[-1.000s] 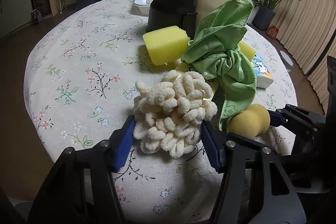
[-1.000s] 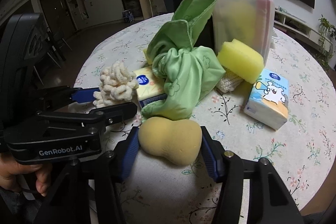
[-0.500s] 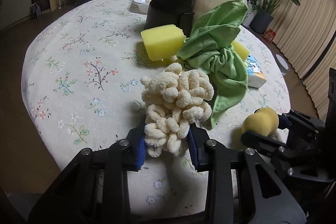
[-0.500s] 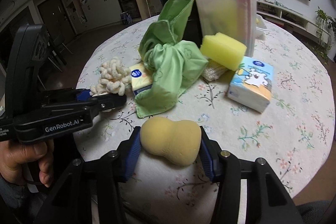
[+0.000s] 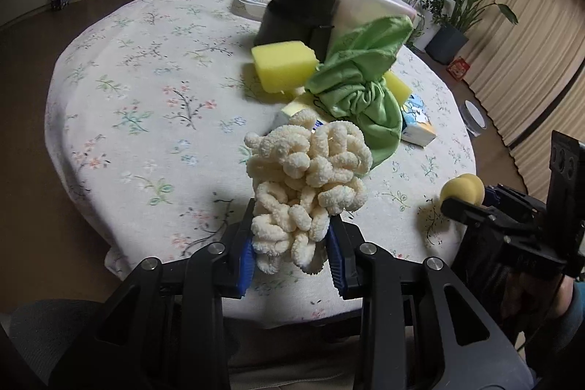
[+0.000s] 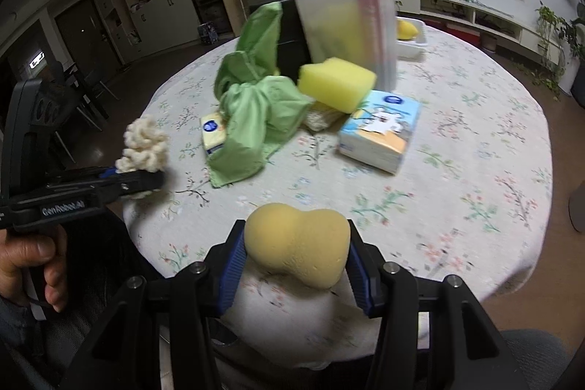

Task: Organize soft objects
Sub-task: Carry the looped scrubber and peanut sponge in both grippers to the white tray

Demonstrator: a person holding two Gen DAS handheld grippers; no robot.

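**Two soft pieces lifted at the worktop's edge**

Above the round floral-cloth worktop (image 5: 146,68), your left tool (image 5: 290,256) is clamped on the cream looped chenille pad (image 5: 310,178): light, floppy, best gripped deep. Your right tool (image 6: 294,276) squeezes the tan peanut-shaped sponge (image 6: 296,247), springy, at its ends.

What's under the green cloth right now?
The green cloth drapes over a yellow tissue pack, whose near end sticks out. Whatever else lies beneath its folds is covered.
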